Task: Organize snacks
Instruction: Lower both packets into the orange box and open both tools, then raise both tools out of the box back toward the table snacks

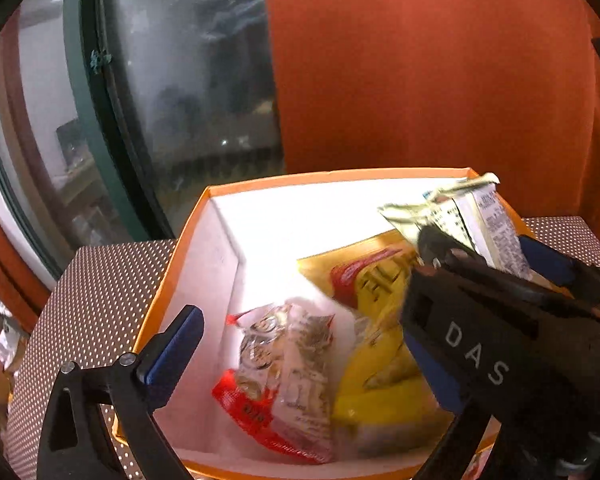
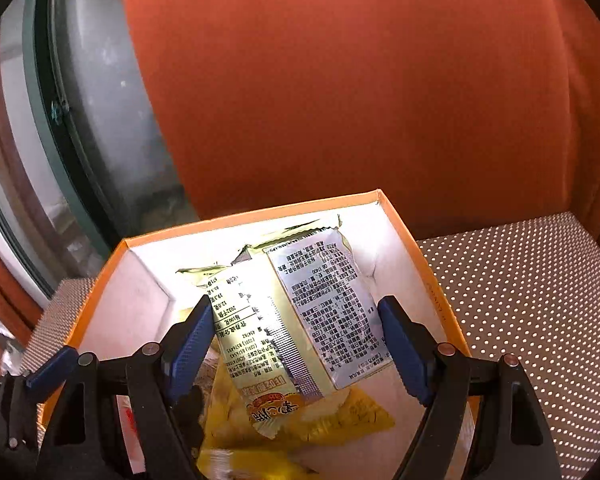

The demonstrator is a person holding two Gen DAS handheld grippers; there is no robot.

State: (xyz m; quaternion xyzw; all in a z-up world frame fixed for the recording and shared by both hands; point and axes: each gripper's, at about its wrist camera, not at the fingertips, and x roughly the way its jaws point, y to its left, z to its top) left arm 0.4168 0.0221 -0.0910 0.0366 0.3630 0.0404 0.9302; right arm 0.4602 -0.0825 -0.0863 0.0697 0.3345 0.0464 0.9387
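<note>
An orange box [image 1: 324,178] with a white inside holds a red-and-clear snack bag [image 1: 284,376] and a yellow bag [image 1: 380,320]. My left gripper [image 1: 300,360] hangs open over the red-and-clear bag, and nothing sits between its pads. My right gripper [image 1: 488,240] crosses in from the right above the box. In the right wrist view, the right gripper [image 2: 298,346] is shut on a silver-and-gold snack packet [image 2: 324,304], printed back facing me, above the yellow bag [image 2: 340,416] in the box [image 2: 252,216]. A left-gripper finger [image 2: 52,368] shows at the lower left.
The box stands on a table with a white-dotted cloth [image 1: 92,300] [image 2: 520,300]. An orange-red fabric surface [image 1: 420,80] rises right behind it. A window with a dark green frame [image 1: 84,100] is at the left. The two grippers are close together over the box.
</note>
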